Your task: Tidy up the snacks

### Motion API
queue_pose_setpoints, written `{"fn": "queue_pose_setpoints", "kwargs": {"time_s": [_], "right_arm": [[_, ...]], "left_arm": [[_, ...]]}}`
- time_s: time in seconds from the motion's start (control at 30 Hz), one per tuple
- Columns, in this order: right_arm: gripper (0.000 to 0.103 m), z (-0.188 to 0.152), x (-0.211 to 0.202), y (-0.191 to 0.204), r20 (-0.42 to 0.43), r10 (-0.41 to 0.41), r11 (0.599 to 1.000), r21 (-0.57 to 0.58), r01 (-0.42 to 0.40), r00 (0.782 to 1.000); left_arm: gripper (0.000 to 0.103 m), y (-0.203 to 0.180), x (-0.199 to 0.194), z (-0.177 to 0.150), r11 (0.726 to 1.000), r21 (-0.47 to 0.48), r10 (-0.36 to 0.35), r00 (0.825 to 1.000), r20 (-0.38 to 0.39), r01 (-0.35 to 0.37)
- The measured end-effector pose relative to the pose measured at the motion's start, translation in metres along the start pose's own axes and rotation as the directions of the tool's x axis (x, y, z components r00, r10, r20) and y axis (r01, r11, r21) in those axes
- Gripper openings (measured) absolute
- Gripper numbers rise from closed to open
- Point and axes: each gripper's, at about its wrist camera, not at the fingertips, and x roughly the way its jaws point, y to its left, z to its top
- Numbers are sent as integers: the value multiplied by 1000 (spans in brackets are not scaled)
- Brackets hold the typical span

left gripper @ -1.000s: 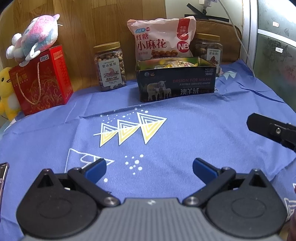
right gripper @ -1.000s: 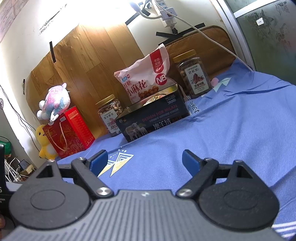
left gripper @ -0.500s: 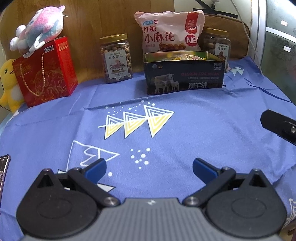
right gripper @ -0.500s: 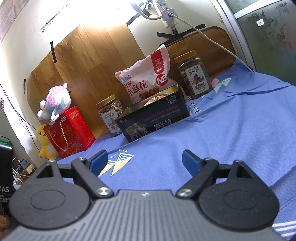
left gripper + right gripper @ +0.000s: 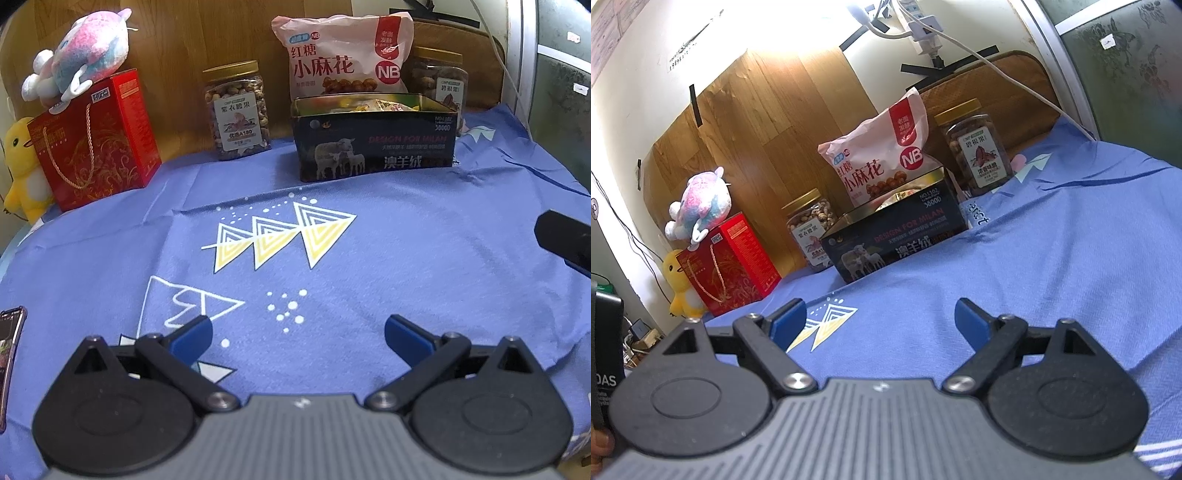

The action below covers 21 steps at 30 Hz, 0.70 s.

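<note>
A dark open tin [image 5: 375, 142] printed with sheep stands at the back of the blue cloth, with wrapped snacks inside; it also shows in the right wrist view [image 5: 894, 242]. A pink snack bag [image 5: 341, 59] leans behind it. A nut jar [image 5: 238, 110] stands to its left, and another jar [image 5: 439, 79] behind its right end. My left gripper [image 5: 297, 334] is open and empty, low over the cloth, well short of the tin. My right gripper [image 5: 879, 325] is open and empty too; part of it shows in the left wrist view [image 5: 565, 240].
A red gift box [image 5: 96, 142] with a plush toy [image 5: 79, 59] on top and a yellow plush chick [image 5: 22, 170] stand at the back left. A phone [image 5: 9, 354] lies at the left edge. The blue cloth [image 5: 406, 258] lies between grippers and tin.
My left gripper has pulled back and tilted up a little, so the back row sits higher in its view. The right gripper has barely moved. Both stay open.
</note>
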Motion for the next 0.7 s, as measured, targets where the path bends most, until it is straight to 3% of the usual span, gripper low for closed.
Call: {"fn": "queue_pose_setpoints", "kwargs": {"time_s": [0.53,0.7], "right_arm": [[89,-1,0,-1,1,-2,1000,5,2,1000],[89,-1,0,-1,2,-3,1000,3,3,1000]], "left_arm": [[103,-3,2,0,1000,11,0,1000,-6,0],[103,-2,-6,-1,1000,13,-21,999,45,21]]}}
